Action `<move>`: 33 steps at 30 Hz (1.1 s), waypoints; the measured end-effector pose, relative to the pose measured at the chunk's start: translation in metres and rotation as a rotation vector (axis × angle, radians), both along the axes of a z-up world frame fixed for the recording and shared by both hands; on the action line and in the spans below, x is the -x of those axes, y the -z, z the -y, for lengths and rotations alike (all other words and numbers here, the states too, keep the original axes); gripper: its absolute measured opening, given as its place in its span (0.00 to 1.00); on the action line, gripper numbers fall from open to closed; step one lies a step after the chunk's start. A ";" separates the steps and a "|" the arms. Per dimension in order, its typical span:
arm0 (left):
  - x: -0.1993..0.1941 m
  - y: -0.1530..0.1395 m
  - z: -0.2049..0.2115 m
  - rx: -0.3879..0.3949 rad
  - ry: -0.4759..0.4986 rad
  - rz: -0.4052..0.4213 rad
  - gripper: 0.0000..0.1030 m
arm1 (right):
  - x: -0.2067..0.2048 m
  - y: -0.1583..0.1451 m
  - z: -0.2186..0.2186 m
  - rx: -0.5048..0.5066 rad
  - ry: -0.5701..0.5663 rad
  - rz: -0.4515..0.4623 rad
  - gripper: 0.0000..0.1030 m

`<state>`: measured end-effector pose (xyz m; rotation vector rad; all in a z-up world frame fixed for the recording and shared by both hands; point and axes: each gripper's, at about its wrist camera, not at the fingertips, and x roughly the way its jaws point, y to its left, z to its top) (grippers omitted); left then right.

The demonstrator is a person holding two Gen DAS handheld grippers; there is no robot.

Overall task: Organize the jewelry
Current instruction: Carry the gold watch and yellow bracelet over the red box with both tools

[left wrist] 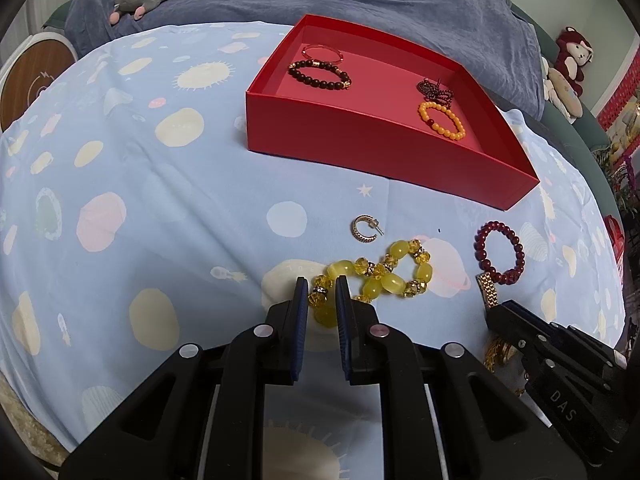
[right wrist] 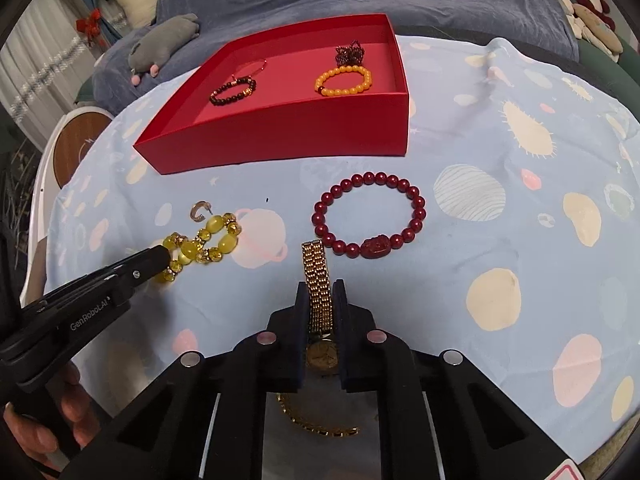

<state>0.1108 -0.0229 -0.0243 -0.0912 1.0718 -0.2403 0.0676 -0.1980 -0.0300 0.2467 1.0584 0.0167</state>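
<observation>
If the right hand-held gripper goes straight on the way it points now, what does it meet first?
Probably the dark red bead bracelet, lying just beyond the gold watch that the right hand-held gripper holds; depth is unclear.

- "GenRobot.AI" was printed in pale letters along the black side of the left gripper (right wrist: 166,258), as seen by the right wrist camera.
- "DAS" stood in grey letters on the black body of the right gripper (left wrist: 493,307), seen by the left wrist camera.

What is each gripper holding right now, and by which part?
The left gripper pinches the yellow bead bracelet at its near loop. The right gripper clamps the gold watch by its band, just above the dial.
</observation>
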 end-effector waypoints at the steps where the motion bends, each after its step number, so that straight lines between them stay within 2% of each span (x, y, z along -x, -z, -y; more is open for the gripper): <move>1: 0.000 0.000 0.000 0.003 0.000 -0.001 0.14 | 0.001 -0.001 0.000 0.001 -0.002 0.003 0.11; 5: -0.001 0.000 -0.002 0.017 0.000 -0.012 0.13 | 0.006 -0.008 0.002 -0.021 0.002 0.023 0.11; 13: 0.005 -0.012 -0.006 0.056 -0.005 0.006 0.09 | 0.021 -0.047 0.008 -0.086 0.028 0.109 0.11; 25: 0.018 -0.060 -0.003 0.119 0.030 0.069 0.08 | 0.029 -0.104 0.018 -0.131 0.044 0.232 0.11; 33: 0.015 -0.092 0.000 0.141 0.049 0.090 0.08 | 0.022 -0.131 0.033 -0.130 0.056 0.283 0.11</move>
